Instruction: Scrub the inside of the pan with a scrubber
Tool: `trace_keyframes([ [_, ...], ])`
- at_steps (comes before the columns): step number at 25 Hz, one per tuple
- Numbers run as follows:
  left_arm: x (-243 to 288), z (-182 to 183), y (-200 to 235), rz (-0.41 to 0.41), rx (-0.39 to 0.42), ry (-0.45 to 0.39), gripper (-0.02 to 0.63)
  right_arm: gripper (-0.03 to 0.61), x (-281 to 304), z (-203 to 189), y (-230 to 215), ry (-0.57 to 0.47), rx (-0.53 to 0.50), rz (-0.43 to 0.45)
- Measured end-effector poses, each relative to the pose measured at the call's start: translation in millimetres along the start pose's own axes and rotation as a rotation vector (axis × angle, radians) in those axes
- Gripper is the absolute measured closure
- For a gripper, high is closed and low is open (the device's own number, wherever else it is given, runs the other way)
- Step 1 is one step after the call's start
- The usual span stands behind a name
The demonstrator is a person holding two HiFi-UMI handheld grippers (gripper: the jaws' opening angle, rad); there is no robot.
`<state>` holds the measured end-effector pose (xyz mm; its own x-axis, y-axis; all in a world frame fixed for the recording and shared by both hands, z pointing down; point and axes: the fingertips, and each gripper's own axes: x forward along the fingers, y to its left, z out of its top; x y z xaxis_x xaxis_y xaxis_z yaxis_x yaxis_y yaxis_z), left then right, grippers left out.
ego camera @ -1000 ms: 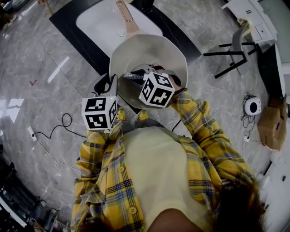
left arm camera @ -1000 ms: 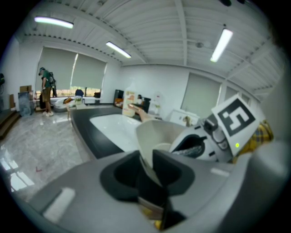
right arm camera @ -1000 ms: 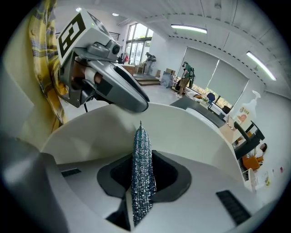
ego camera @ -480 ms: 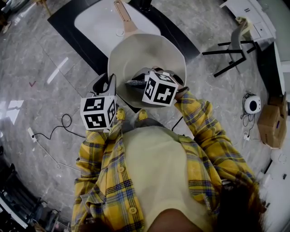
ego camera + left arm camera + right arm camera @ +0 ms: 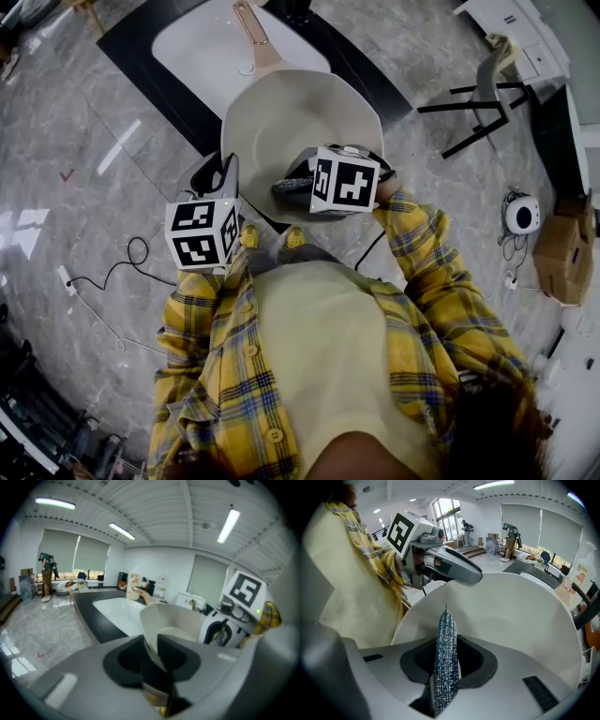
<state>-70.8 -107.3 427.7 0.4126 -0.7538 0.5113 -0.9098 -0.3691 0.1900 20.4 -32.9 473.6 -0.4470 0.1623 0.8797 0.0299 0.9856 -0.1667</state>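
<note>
Just inside pan (image 5: 300, 122) rim, scrubber (image 5: 444, 658)

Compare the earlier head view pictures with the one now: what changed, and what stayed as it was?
The right gripper, shut on the scrubber, slid rightward inside the pan and turned. The left gripper stayed put, clamped on the pan's near rim; the pan kept still.

Grey marble floor (image 5: 84, 141) is spreading around a black surface (image 5: 127, 45) with a white inset top. A black cable (image 5: 136, 251) is trailing across it on the left, while a cardboard box (image 5: 561, 255) and a black-framed chair (image 5: 478, 103) are sitting on the right. Overhead, tube lights (image 5: 55, 502) are glowing on the ribbed white ceiling (image 5: 159, 508), and pale blinds are covering the wide windows (image 5: 91, 555).
</note>
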Motion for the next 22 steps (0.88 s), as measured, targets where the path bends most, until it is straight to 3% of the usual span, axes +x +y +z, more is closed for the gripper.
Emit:
trace_keyframes([
  [5, -0.3, -0.7, -1.1, 0.001, 0.001, 0.001, 0.535, 0.492, -7.8, -4.0, -9.9, 0.0, -0.016, -0.042],
  [17, -0.8, -0.6, -0.8, 0.002, 0.005, 0.005, 0.535, 0.492, -42.7, -5.9, -85.5, -0.073, -0.01, -0.44],
  [22, -0.8, -0.6, -1.0, 0.004, 0.008, 0.007, 0.535, 0.492, -47.2, -13.4, -104.0, -0.069, -0.003, -0.544],
])
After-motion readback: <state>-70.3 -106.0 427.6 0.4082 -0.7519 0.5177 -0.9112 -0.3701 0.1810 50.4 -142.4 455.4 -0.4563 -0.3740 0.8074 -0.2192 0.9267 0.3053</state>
